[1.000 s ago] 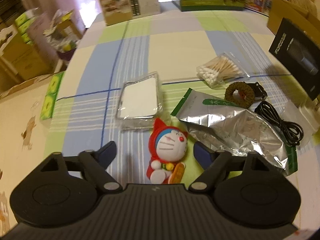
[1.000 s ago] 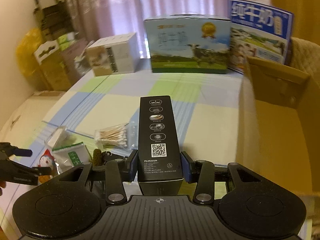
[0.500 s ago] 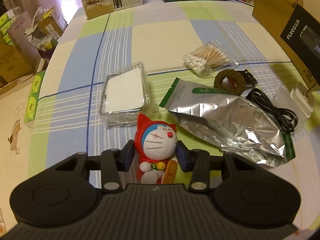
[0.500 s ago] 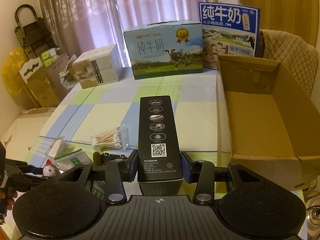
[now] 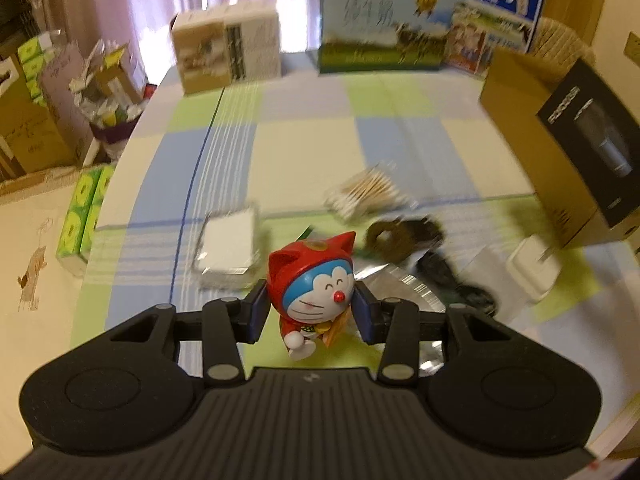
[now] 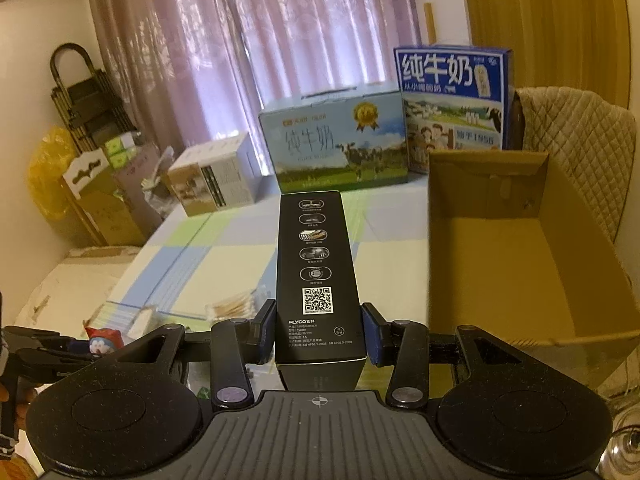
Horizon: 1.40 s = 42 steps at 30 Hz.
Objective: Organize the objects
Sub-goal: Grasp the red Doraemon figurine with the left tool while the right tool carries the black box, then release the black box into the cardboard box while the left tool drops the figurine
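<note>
- Left tool (image 5: 310,312), left wrist view: its jaws are closing tightly on the cat figurine (image 5: 311,284), one blue pad pressing each side of the red-hooded head; the figurine is sitting upright between the pads and appears to be hanging clear of the worktop (image 5: 304,136).
- Same view, remaining items: a clear flat case (image 5: 230,246), a bag of cotton swabs (image 5: 370,196), a brown ring (image 5: 390,236), a black cable (image 5: 456,284), a silver foil pouch (image 5: 404,280) and a white block (image 5: 532,270) are lying loose on the checked cloth. Motion blur is obscuring finer detail.
- Right tool (image 6: 319,330), right wrist view: its jaws are gripping the near end of the black carton (image 6: 318,264), which is pointing straight ahead, level with the fingers.
- Same view, destination: the cardboard box (image 6: 520,264) is standing open just right of the carton, and its visible interior is showing nothing inside.
- Judgement on progress: sorting is looking early. Two items are in hand, none is seen stowed, and at least six are waiting on the worktop.
</note>
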{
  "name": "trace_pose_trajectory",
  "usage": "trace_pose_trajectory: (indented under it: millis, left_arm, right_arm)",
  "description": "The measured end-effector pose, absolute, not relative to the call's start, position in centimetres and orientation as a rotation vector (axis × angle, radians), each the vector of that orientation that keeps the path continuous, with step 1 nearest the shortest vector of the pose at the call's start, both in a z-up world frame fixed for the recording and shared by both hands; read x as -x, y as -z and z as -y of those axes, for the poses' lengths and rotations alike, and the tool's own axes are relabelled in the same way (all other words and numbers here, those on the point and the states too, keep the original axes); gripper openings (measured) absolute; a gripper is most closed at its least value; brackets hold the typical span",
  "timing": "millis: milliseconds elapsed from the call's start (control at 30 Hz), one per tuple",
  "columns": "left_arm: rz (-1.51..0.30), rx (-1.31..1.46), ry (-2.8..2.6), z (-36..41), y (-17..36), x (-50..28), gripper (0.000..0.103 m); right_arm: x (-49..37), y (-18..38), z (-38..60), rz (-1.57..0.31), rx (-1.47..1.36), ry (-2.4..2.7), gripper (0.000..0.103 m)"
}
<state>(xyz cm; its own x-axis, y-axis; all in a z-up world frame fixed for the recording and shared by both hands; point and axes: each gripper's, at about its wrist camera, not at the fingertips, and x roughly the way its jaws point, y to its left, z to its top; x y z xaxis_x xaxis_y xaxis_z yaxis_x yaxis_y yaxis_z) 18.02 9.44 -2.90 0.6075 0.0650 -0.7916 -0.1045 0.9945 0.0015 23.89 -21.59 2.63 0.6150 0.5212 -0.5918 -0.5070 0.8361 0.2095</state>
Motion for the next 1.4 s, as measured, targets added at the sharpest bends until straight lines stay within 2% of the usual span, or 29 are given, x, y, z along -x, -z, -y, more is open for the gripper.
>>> trace_pose_trajectory:
  millis: [333, 700, 1033, 1400]
  left_arm:
    - [-0.797, 0.024, 0.047, -0.7, -1.6, -22.0, 0.039]
    - [-0.734, -0.020, 0.236, 10.4, -3.8, -29.3, 0.039]
    - [-0.770, -0.043, 0.299, 17.7, -2.6, -35.8, 0.039]
    - [-0.907, -0.010, 0.272, 20.9, 1.6, -42.0, 0.039]
  right_arm:
    - [-25.6, -5.2, 27.8, -0.627, -0.057, -0.542, 0.041]
    - [-29.6, -5.6, 34.2, -0.607, -0.072, -0.411, 0.041]
    - [-34.8, -2.4, 36.5, -0.682, -0.044, -0.302, 0.041]
    - [-40.0, 1.5, 35.9, -0.753, 0.038, -0.295, 0.041]
